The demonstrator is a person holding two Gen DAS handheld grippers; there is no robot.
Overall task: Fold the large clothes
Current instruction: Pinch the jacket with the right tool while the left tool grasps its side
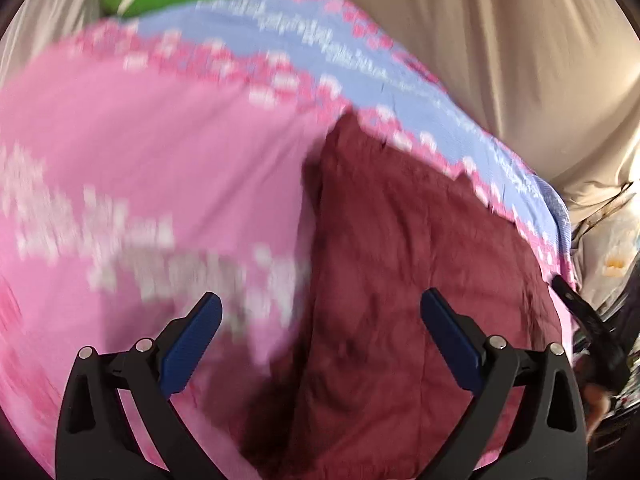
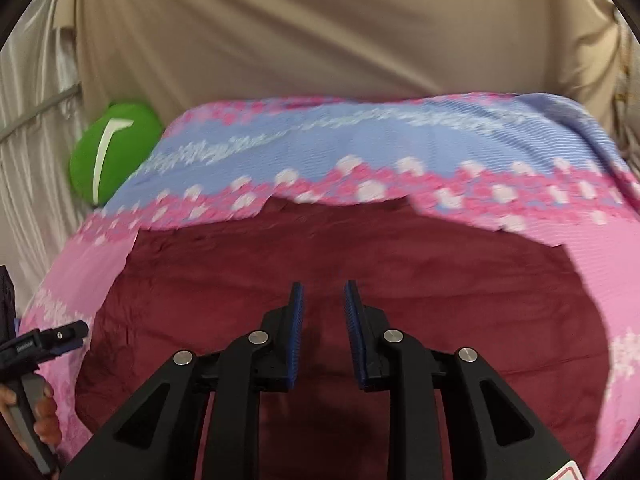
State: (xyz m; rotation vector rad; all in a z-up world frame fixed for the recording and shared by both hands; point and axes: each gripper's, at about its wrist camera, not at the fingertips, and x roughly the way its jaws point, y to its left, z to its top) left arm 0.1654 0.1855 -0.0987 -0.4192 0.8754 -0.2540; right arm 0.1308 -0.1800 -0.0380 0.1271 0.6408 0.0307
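A maroon garment (image 2: 340,272) lies spread flat on a pink and blue patterned sheet (image 2: 400,148), straight ahead of and beneath both pairs of fingers. The left gripper (image 1: 320,320) has its fingers (image 1: 452,344) spread wide, holding nothing, over the garment's left edge where it meets the pink cloth (this view is blurred). The right gripper (image 2: 323,300) hovers above the middle of the garment, its fingers (image 2: 296,328) parted only a little, nothing between them. Beyond the left fingers, past the sheet's far corner, sits a green cushion (image 2: 112,148) against a beige curtain (image 2: 320,32).
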